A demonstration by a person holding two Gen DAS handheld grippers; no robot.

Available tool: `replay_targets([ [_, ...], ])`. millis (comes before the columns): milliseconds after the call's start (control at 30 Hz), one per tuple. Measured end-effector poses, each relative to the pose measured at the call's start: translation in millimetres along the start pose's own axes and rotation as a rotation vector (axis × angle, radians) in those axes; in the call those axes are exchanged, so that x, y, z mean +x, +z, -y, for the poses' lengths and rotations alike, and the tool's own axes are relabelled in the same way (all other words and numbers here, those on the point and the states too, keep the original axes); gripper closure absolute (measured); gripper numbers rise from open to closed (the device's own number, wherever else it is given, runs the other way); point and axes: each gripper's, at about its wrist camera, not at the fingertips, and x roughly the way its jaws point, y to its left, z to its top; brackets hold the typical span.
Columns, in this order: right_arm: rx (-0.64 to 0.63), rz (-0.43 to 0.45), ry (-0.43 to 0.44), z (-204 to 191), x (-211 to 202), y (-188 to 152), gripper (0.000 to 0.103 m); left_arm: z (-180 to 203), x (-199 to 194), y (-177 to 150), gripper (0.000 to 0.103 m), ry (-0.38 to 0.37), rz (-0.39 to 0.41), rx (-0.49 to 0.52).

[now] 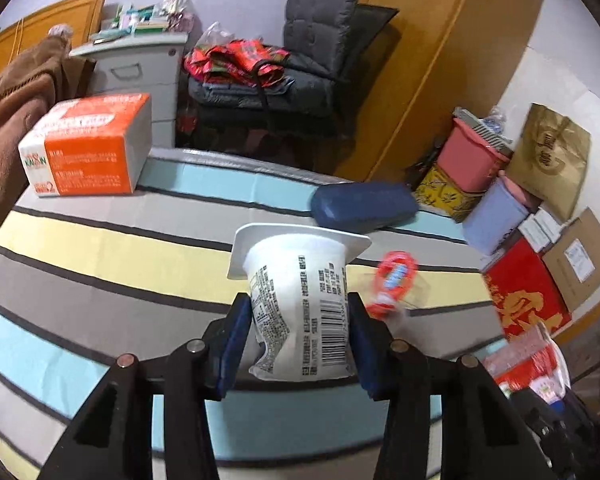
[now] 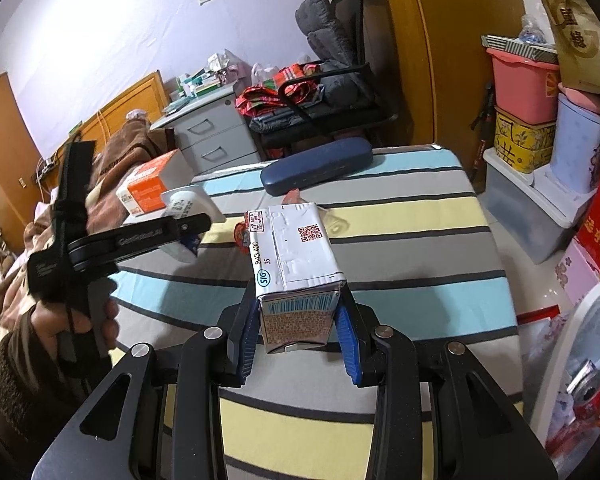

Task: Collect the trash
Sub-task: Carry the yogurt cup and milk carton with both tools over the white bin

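1. Yogurt cup (image 1: 300, 308) is sitting between the blue pads of the left gripper (image 1: 300, 344), which are clamping its sides above the striped table (image 1: 100, 248).
2. Right gripper (image 2: 298, 330) is squeezing a milk carton (image 2: 296, 276) between its pads.

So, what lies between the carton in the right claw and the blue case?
A red wrapper on the striped cloth, partly hidden behind the carton; the right wrist view shows it.

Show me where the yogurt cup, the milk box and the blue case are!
yogurt cup (image 1: 300, 312): left wrist view, on its printed side wall.
milk box (image 2: 296, 248): right wrist view, on its white top panel.
blue case (image 2: 316, 166): right wrist view, on the middle of its lid.
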Motion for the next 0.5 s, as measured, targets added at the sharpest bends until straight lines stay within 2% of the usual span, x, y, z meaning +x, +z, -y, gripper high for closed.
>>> replay_targets([
  [333,0.028,0.077,-0.028,12,-49,-5,0.067,54,-55,-24,0.054,-0.063,0.047,0.081],
  [500,0.047,0.119,-0.056,22,-73,-8,0.067,88,-79,-37,0.054,-0.089,0.078,0.152],
])
